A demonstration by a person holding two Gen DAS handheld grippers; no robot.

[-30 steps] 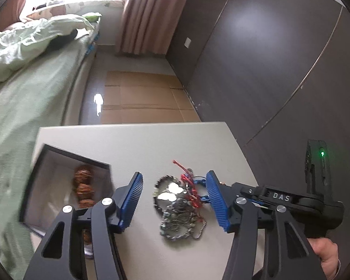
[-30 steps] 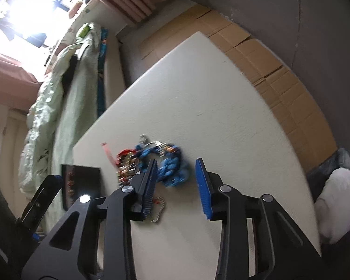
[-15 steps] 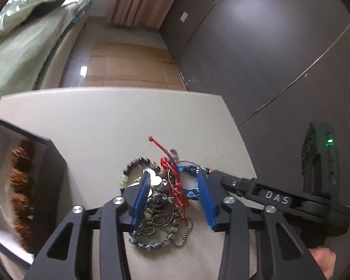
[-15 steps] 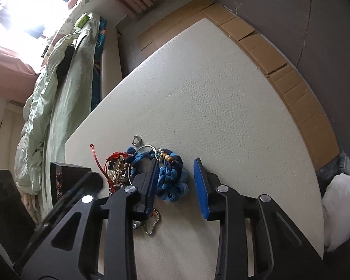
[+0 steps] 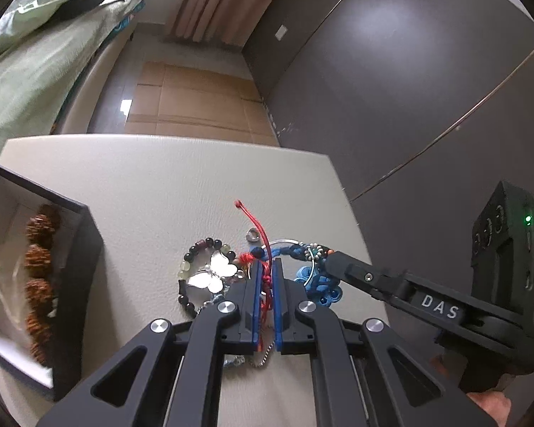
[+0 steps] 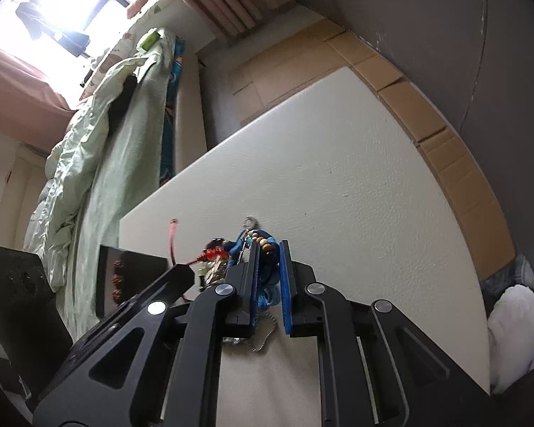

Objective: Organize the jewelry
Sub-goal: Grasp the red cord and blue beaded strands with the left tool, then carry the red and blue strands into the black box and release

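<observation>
left hand-held gripper (image 5: 266,277) clamped on red cord (image 5: 256,222) | right hand-held gripper (image 6: 270,259) clamped on blue braid (image 6: 267,286) | likely untangling pile

Table (image 5: 167,192) matt grained leatherette; butterfly pendant (image 5: 213,273) glossy metal; red cord (image 5: 258,226) woven

Both wrist cams sit low, close over tabletop (image 5: 153,178), looking along own claw toward 12 o'clock; shared: jewelry pile (image 5: 252,270) (image 6: 245,252), bed (image 6: 99,135).
</observation>
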